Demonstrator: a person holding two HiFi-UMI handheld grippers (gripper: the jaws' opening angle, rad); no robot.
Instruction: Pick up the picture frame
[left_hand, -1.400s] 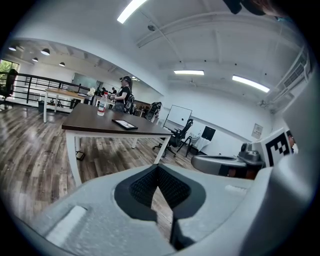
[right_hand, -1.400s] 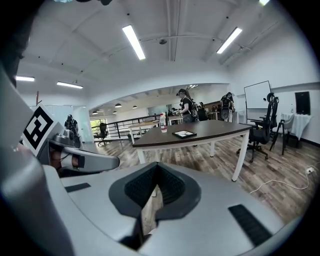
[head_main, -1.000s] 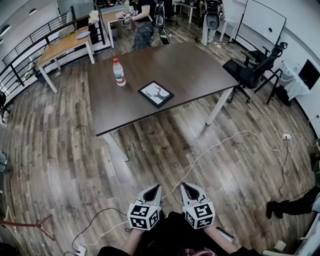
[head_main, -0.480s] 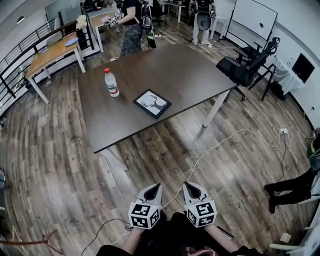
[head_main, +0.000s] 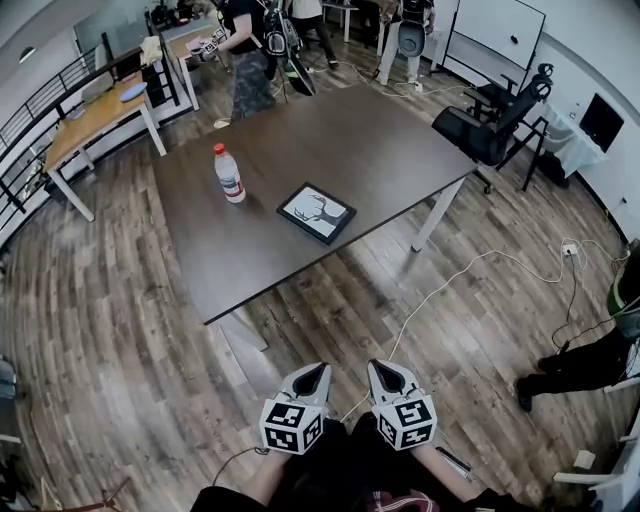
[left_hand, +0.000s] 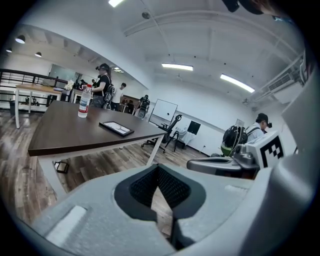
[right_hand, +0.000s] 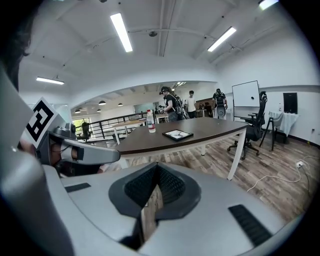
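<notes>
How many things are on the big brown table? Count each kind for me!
Water bottle: 1
Picture frame: 1
Total: 2

One picture frame (head_main: 316, 213); one water bottle (head_main: 229, 176)

My left gripper (head_main: 316, 371): pale grey shell, black ribbed pads (left_hand: 172, 189), black-and-white square markers on its cube (head_main: 290, 427)
My right gripper (head_main: 376, 368): same grey, same black, same markers
Table (head_main: 370, 140): dark brown top, white legs
Picture frame (head_main: 316, 213): black border, white picture, dark antlered deer
Bottle (head_main: 229, 174): clear, red cap, white label
Floor (head_main: 120, 300): grey-brown wood-grain planks
Cable (head_main: 470, 265): white
Office chair (head_main: 480, 135): black
Far table (head_main: 90, 115): light wood top, white legs
</notes>
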